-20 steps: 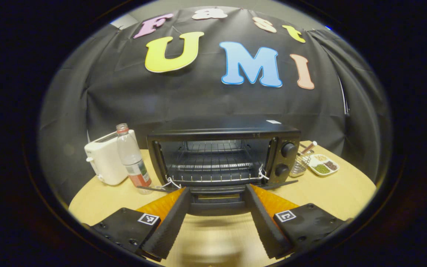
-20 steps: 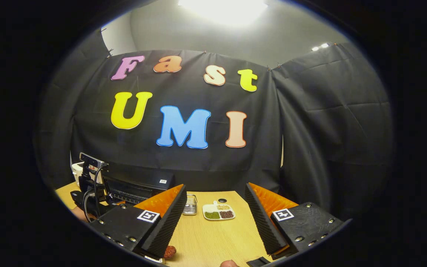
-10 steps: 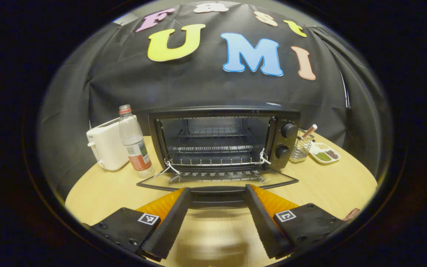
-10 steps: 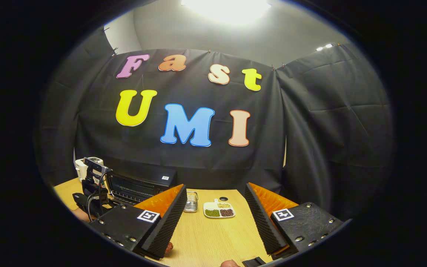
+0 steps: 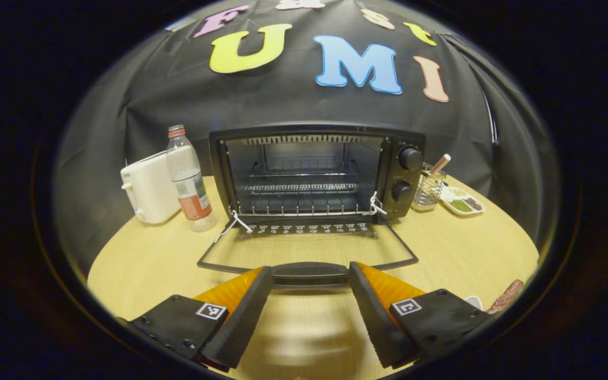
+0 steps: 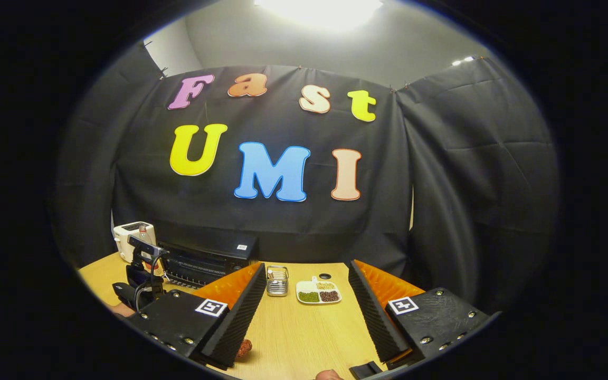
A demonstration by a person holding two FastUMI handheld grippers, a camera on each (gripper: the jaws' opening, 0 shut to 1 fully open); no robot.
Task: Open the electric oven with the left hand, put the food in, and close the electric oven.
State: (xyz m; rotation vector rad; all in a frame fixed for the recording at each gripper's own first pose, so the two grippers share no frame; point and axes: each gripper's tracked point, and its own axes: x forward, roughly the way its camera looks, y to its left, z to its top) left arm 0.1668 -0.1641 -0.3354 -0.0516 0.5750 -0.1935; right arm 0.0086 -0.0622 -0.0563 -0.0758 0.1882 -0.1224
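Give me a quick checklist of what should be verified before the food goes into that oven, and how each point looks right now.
1. Oven door fully down: ok, it lies flat in front of the oven.
2. Rack free of items: ok.
3. Left gripper let go of the door handle: cannot tell; its fingers are spread, with the handle between the tips.
4. Right gripper ready to pick up: ok, open with nothing between its fingers.
5. Food located: cannot tell; a reddish piece lies by its fingers.

Black electric oven (image 5: pixel 316 174) on table, glass door (image 5: pixel 308 252) folded down flat, wire rack inside; sausage (image 5: pixel 504 296) at right.
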